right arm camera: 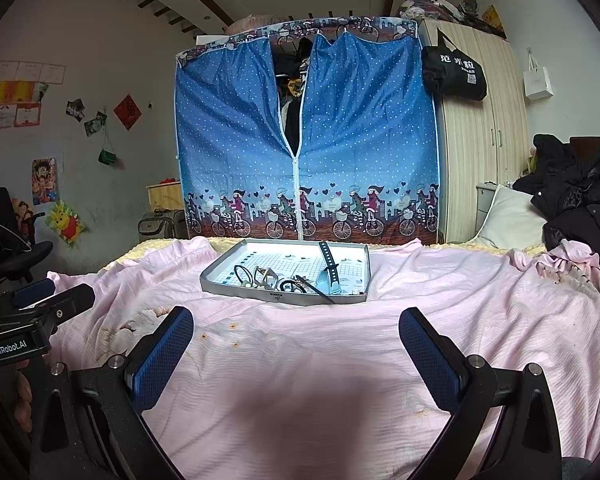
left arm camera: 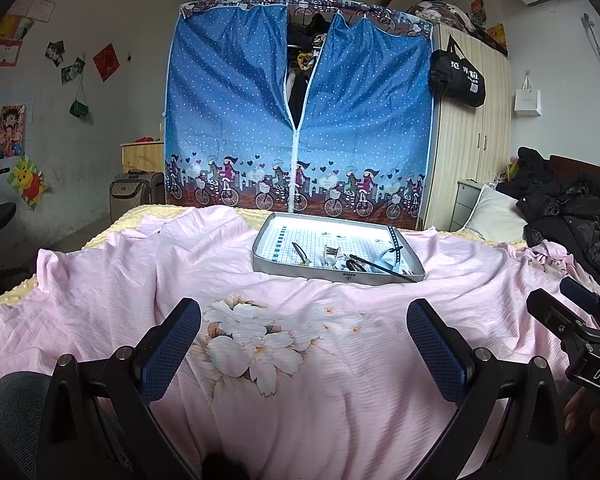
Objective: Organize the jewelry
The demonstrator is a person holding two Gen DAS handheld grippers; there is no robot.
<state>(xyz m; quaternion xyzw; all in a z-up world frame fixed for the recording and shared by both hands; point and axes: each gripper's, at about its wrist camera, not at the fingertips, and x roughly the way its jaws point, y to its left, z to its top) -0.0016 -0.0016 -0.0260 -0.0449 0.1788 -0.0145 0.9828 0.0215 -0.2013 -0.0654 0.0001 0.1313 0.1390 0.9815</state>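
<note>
A shallow grey tray (left arm camera: 288, 269) (right arm camera: 220, 285) with a white grid-printed floor lies on a pink bedspread, ahead of both grippers. Several small pieces crowd its near edge: a black ring-shaped band (right arm camera: 242, 271), a metal clip (left arm camera: 331, 255) (right arm camera: 265, 276), a dark watch strap (left arm camera: 395, 242) (right arm camera: 331, 261) standing up, and a thin dark stick (left arm camera: 382, 267) (right arm camera: 316, 290). My left gripper (left arm camera: 304, 344) hangs open over the printed flower, well short of the tray. My right gripper (right arm camera: 296, 350) is open too, empty, at a similar distance.
The pink bedspread (left arm camera: 100, 280) covers the bed. A blue dotted fabric wardrobe (left arm camera: 296, 112) stands behind it, beside a wooden wardrobe (left arm camera: 472, 132). Black coats (left arm camera: 572, 216) and a white pillow (left arm camera: 494, 216) lie at right. An office chair (right arm camera: 16, 248) stands at left.
</note>
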